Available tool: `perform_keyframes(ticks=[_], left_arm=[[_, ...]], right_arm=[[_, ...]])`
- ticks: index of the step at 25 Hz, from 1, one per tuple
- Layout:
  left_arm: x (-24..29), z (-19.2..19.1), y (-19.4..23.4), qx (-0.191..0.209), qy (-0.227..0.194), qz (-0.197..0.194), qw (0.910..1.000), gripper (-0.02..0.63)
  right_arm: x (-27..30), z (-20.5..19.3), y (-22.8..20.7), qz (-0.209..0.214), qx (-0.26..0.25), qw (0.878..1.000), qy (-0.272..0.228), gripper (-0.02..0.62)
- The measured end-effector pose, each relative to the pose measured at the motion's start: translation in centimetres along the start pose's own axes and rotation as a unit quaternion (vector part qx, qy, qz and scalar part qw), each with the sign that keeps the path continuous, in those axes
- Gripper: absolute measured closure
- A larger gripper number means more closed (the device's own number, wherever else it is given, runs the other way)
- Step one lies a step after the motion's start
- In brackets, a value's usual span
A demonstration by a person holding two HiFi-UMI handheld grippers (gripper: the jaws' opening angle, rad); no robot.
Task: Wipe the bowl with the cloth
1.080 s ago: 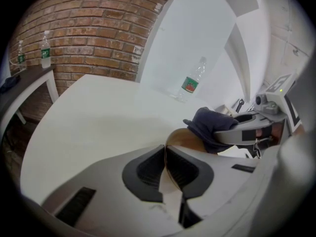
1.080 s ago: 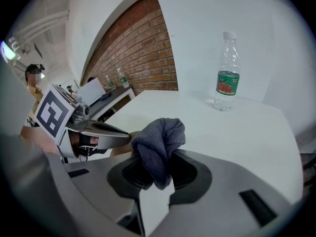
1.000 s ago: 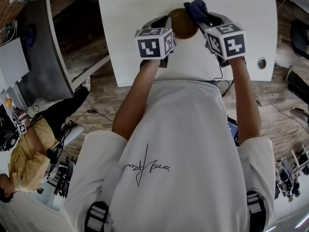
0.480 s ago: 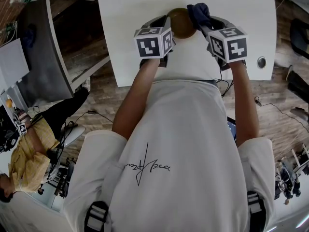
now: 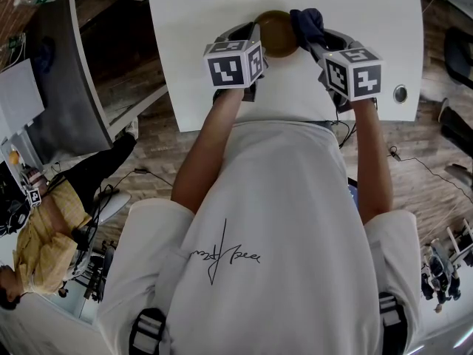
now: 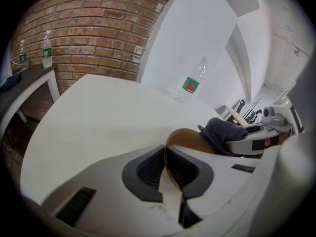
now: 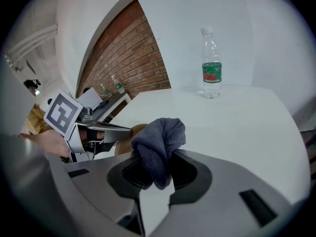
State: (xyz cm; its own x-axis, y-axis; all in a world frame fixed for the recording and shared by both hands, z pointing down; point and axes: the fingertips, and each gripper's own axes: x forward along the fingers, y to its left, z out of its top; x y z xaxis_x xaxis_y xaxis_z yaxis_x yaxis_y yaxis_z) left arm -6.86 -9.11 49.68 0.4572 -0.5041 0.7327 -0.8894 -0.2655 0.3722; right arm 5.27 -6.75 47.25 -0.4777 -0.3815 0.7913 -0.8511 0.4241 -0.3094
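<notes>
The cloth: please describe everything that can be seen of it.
The cloth is a dark blue-grey, soft, fuzzy-looking fabric, crumpled into a bunch. The right gripper is shut on it, and the bunch bulges out beyond the jaws. It seems to rest against the rim of the brown bowl, above the white table.

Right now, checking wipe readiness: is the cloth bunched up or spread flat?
Bunched. The cloth sits as a crumpled wad pinched between the right gripper's jaws, beside the bowl.
</notes>
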Motion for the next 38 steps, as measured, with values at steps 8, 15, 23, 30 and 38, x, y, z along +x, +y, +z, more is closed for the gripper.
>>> perform_keyframes(ticks=[8, 15, 23, 30, 38], left_arm=[[0.0, -0.1, 0.0, -0.002, -0.001, 0.000, 1.0000, 0.598], [0.0, -0.1, 0.0, -0.002, 0.000, -0.001, 1.0000, 0.598], [-0.1, -0.2, 0.0, -0.003, -0.001, 0.000, 1.0000, 0.598], [-0.1, -0.2, 0.1, -0.003, -0.002, 0.002, 1.0000, 0.598], [-0.2, -0.3, 0.0, -0.002, -0.002, 0.002, 1.0000, 0.600]], right_arm=[[-0.5, -1.2, 0.2, 0.001, 0.023, 1.000, -0.004, 0.514], [-0.8, -2.0, 0.4, 0.003, 0.037, 0.999, -0.003, 0.514], [-1.2, -2.9, 0.8, 0.005, 0.040, 0.999, 0.002, 0.514], [-1.4, -3.8, 1.5, 0.010, 0.048, 0.999, 0.002, 0.514], [-1.8, -4.8, 2.1, 0.018, 0.054, 0.998, 0.006, 0.514]])
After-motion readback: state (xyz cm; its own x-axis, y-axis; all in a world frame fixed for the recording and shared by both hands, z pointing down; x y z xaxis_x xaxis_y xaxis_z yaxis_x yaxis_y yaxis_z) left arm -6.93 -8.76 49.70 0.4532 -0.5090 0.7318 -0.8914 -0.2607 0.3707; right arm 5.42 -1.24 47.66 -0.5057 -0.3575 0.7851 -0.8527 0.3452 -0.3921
